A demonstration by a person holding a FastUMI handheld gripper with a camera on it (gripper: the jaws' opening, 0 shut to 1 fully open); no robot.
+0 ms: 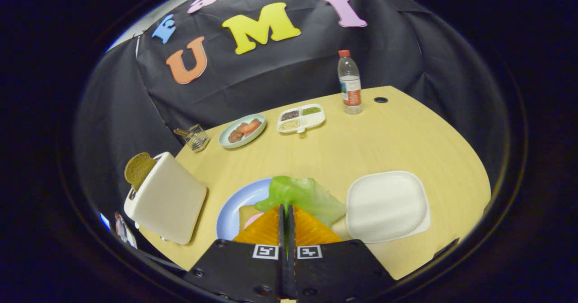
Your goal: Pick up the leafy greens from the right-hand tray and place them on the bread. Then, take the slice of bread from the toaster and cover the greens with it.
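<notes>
Jaws pinched on leafy greens [301,197], bread [247,213] on blue plate [235,206] mostly hidden beneath

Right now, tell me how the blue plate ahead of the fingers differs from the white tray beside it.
The blue plate is round and pale blue; the white tray is squarish with rounded corners. The blue plate carries bread and the leafy greens, pinched in the shut gripper; the white tray is bare. Both rest flat on the wooden table.

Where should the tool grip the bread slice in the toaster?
Grip the exposed top edge of the bread slice, coming from above along the slot: only that rounded part stands clear of the toaster. The tool is pinching the lettuce now.
</notes>
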